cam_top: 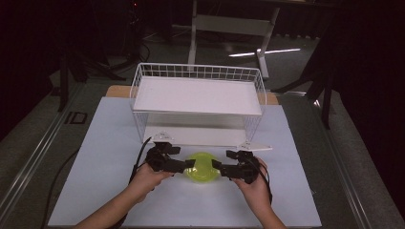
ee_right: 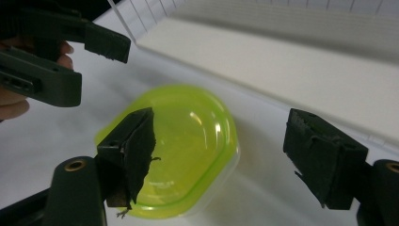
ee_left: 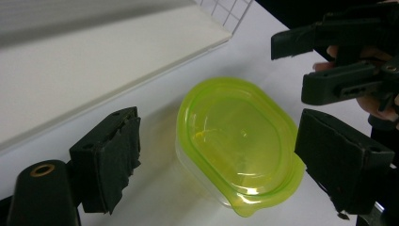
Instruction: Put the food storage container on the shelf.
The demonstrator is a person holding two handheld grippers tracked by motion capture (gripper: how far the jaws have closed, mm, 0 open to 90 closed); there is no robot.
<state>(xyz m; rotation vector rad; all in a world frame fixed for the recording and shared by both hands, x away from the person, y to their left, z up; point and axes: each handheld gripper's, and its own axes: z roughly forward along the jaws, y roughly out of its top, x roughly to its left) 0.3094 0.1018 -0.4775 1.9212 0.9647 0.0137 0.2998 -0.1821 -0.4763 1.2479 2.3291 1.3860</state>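
Your left gripper (cam_top: 190,164) comes at the yellow-green tub (cam_top: 202,167) from its left side and your right gripper (cam_top: 216,164) from its right, both with jaws standing wide, and no pad presses on anything. In the left gripper view the tub sits in the gap between the two pads (ee_left: 110,157) without touching either. In the right gripper view one pad (ee_right: 134,153) hangs over the lid's near edge, and you cannot tell whether it grazes it.

The tub rests on the white table (cam_top: 105,157), near you, just in front of the open lower level of the wire shelf (cam_top: 198,102). Its lid (ee_left: 235,136) is smooth and domed, with only a thin rim to catch.

The risks look like these. If one side closes before the other, the light tub will likely slide away across the table. If you clamp on the dome instead of the rim, the pads may slip off. If you squeeze the rim hard, the lid may pop loose. And if you push it toward the far side, it may knock against the shelf's bottom board (cam_top: 191,136).
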